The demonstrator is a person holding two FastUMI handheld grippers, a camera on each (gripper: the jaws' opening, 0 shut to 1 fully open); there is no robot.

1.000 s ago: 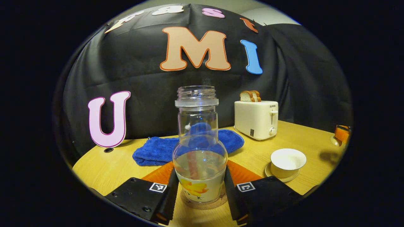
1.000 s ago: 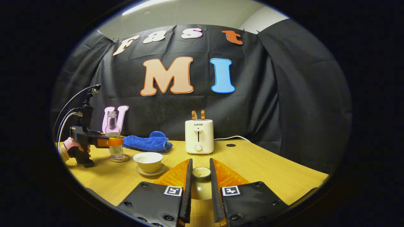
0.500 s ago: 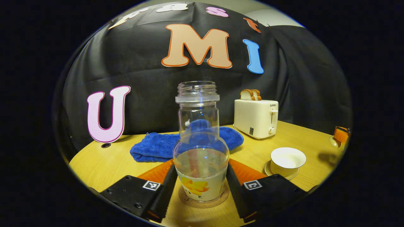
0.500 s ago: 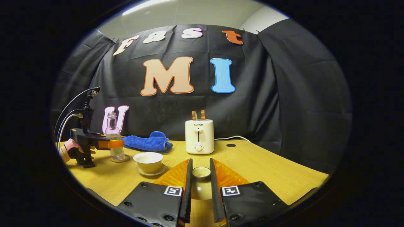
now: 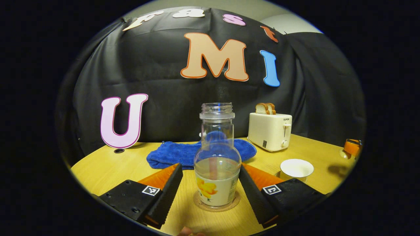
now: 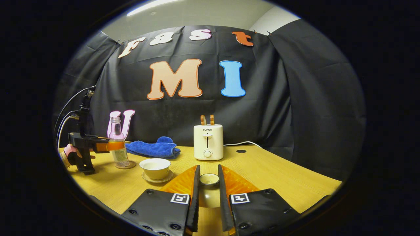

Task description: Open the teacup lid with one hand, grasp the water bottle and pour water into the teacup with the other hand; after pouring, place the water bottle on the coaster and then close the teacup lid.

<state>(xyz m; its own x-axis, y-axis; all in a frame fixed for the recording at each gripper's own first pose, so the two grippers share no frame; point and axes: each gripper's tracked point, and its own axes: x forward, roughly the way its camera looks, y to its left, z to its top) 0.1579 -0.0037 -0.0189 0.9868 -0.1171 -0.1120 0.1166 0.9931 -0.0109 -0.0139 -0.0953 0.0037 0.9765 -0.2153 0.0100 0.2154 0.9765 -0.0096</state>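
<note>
The clear glass water bottle (image 5: 217, 154), lidless, with a yellow flower label and some water in it, stands upright on the round cork coaster (image 5: 216, 205) on the wooden table (image 5: 108, 165). The left gripper (image 5: 211, 193) has its fingers spread wide to either side of the bottle, with a gap on each side. In the right gripper view that bottle (image 6: 118, 144) stands near the table's left edge, with the left gripper (image 6: 111, 146) level with its middle and a hand (image 6: 70, 155) around the grip.

The white teacup (image 6: 154, 167) sits uncovered on its saucer (image 6: 157, 178), just right of the coaster. The right gripper (image 6: 207, 196) holds the small pale teacup lid (image 6: 209, 179) between its fingers; they appear to press on it from both sides, though the contact is partly hidden.

Toward the table's back edge lie a folded blue towel (image 5: 183, 153) and a cream toaster (image 5: 269, 131) with two bread slices (image 5: 265, 108) in its slots.
</note>
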